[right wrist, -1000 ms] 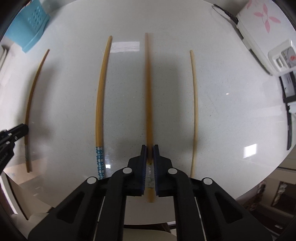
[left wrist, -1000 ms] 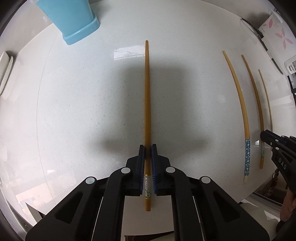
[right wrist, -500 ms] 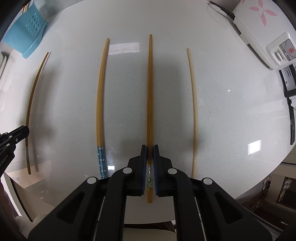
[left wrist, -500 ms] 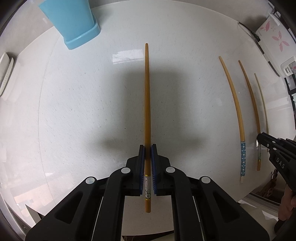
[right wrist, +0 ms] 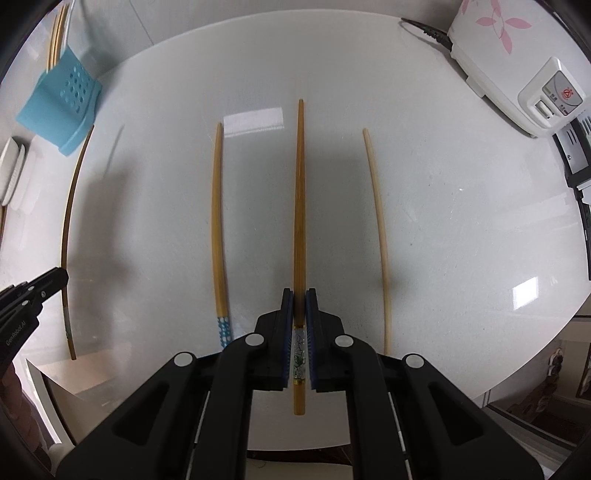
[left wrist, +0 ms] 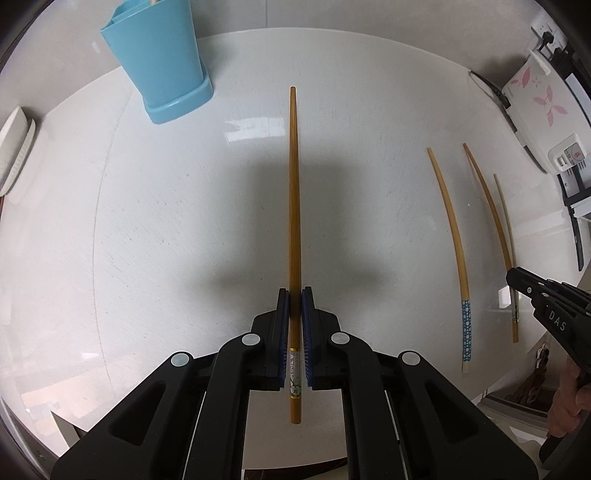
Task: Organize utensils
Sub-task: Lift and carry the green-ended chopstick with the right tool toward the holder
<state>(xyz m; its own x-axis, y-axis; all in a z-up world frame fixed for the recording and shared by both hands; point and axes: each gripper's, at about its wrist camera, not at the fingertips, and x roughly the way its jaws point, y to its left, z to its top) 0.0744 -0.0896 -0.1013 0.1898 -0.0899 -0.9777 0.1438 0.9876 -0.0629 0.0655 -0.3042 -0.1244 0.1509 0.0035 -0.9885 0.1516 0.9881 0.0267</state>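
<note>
My left gripper (left wrist: 294, 295) is shut on a brown chopstick (left wrist: 294, 206) and holds it above the white table, pointing forward. My right gripper (right wrist: 299, 297) is shut on a matching brown chopstick (right wrist: 299, 206), also lifted. A chopstick with a blue dotted end (right wrist: 218, 236) lies left of the right gripper, and a pale chopstick (right wrist: 380, 236) lies to its right. The blue utensil holder (left wrist: 159, 62) stands at the far left and holds several chopsticks (right wrist: 57, 37). The right gripper shows at the right edge of the left wrist view (left wrist: 517, 277), and the left gripper at the left edge of the right wrist view (right wrist: 55, 277).
A white rice cooker with pink flowers (right wrist: 509, 55) stands at the far right with its cord (right wrist: 424, 31). A white ribbed object (left wrist: 14, 147) sits at the far left. The round table's front edge (right wrist: 480, 384) is close below both grippers.
Both grippers have risen and drawn back with their chopsticks. The blue holder and the rice cooker now show more fully.
</note>
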